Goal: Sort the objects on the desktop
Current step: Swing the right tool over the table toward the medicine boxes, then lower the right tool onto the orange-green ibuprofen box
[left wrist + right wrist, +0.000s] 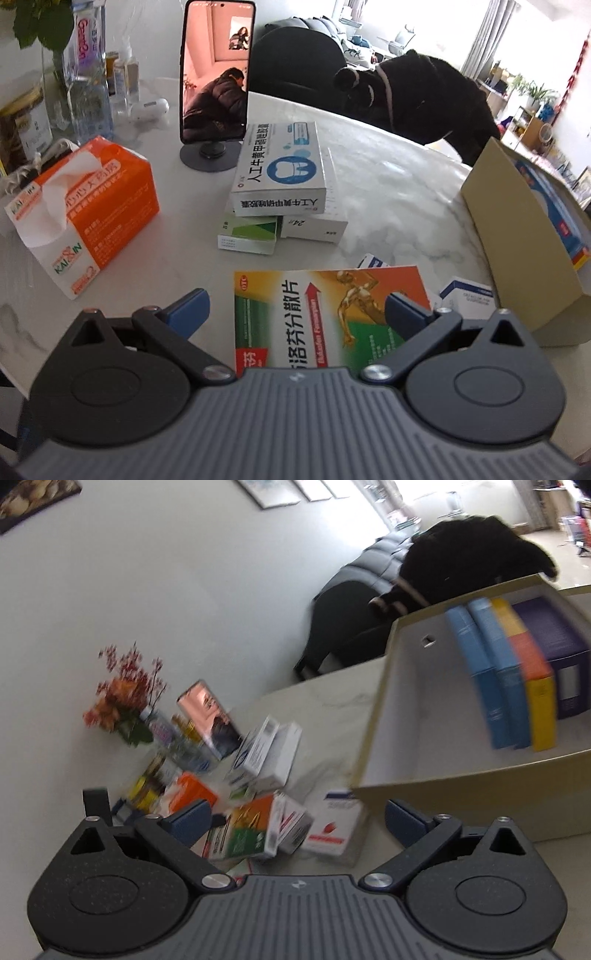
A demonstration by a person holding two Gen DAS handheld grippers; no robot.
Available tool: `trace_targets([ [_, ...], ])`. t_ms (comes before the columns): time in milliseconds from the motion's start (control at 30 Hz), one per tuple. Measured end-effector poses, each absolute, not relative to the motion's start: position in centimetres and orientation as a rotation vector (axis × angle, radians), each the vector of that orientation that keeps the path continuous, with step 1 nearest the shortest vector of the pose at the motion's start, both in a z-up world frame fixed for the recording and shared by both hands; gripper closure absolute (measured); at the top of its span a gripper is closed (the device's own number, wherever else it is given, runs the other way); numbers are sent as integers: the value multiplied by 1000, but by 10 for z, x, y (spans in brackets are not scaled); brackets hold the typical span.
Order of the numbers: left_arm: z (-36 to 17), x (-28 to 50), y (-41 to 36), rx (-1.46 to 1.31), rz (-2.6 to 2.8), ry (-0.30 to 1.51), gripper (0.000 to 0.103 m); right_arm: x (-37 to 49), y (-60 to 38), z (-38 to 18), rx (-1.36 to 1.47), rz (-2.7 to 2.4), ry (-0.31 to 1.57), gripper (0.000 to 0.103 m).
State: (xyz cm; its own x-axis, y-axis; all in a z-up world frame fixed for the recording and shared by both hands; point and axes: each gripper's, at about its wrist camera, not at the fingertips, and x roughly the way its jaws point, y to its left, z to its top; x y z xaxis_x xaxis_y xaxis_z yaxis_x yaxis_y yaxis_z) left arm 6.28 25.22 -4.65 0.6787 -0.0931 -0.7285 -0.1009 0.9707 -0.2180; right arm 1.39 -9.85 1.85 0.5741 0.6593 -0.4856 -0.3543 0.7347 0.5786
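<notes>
An orange-and-green medicine box [328, 317] lies flat on the white marble table [388, 177]. My left gripper [297, 312] hovers just over it, open wide, its fingers at either side of the box. Behind it is a pile of medicine boxes: a white-and-blue one [280, 166] on top of a green-white one [247, 232] and a plain white one [314, 225]. My right gripper [299, 821] is open and empty above the table, with a white box with a red mark [332, 823] and the orange-and-green box [247, 830] beyond its fingertips. The right wrist view is blurred.
A cardboard box [524, 251] [443, 775] at the right holds blue, yellow and purple boxes on edge. An orange tissue pack [85, 210], a phone on a stand [216, 70], a water bottle [86, 74] and flowers [125, 698] crowd the left. Something black and furry [417, 96] is behind the table.
</notes>
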Motion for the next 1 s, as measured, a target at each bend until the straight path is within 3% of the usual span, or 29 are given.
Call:
trace_targets([
  [267,-55,67,263,-333,-36,820,11,24,-20,-1,309,756,768,17],
  [400,-56,66,266,-349,-30,816,13,38,13,-18,247,780,803,32],
  [567,-60,67,269,-356,-32,823,14,58,38,-37,230,793,869,43],
  [800,-68,69,270,-388,-53,845,18,77,58,-57,171,768,901,52],
  [1000,-65,67,266,-372,-46,833,18,85,64,-60,168,772,878,53],
])
